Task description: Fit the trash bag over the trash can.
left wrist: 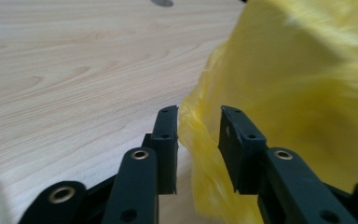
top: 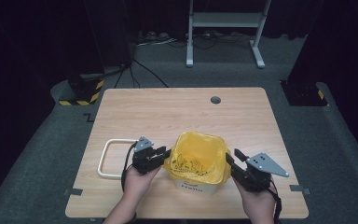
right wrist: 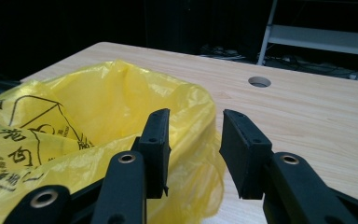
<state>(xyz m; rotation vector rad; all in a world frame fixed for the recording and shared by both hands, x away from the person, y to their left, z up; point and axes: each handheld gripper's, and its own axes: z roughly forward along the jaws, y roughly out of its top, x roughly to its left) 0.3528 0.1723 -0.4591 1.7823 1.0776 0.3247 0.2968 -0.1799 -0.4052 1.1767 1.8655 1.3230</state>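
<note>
- yellow bin liner draped over a small white bin at the near middle of the wooden table, mouth open upward, printed side toward the person.
- left gripper at the liner's left edge, jaws parted a little with a yellow fold in the gap; looks loose, no clear pinch.
- right gripper at the liner's right edge, jaws likewise part open, plastic bulging between them, not visibly clamped.
- liner between both grippers, each pointing inward across the bin; about equally near.
- likely next: close on the rim folds and pull down or outward.
- white rectangular frame flat on the table, left of the left hand.
</note>
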